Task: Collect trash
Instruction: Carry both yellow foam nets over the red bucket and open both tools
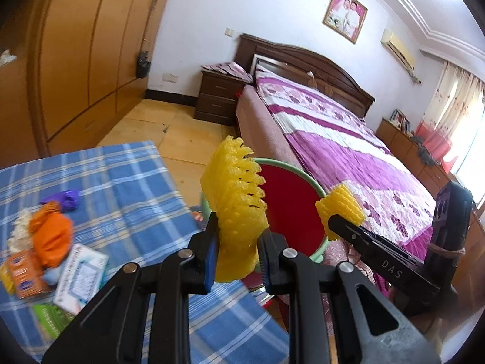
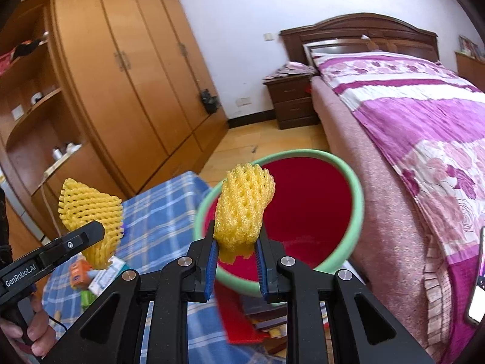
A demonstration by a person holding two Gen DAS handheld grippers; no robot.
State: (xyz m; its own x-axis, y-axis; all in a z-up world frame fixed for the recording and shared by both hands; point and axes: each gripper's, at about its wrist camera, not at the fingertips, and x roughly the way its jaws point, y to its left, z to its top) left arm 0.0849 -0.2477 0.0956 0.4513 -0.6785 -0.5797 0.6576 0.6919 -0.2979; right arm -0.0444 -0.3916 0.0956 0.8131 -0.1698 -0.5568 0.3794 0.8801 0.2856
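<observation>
Two yellow foam fruit nets are held in the air. My left gripper (image 1: 238, 242) is shut on one foam net (image 1: 236, 209), which stands up between its blue pads. In the right wrist view, my right gripper (image 2: 236, 247) is shut on the other foam net (image 2: 245, 209). Just beyond both hangs a red bin with a green rim (image 1: 291, 212), its inside (image 2: 312, 203) holding nothing I can see. The right gripper (image 1: 332, 221) and its net (image 1: 341, 207) show to the right in the left wrist view. The left gripper (image 2: 98, 233) and its net (image 2: 91, 209) show on the left of the right wrist view.
A table with a blue plaid cloth (image 1: 130, 188) carries an orange bag (image 1: 51, 236), a purple scrap (image 1: 65, 198) and small boxes (image 1: 80, 276). A bed (image 2: 424, 127) runs along the right, a nightstand (image 2: 291, 103) and wardrobe (image 2: 127, 75) behind. A hand (image 2: 33, 330) grips the left handle.
</observation>
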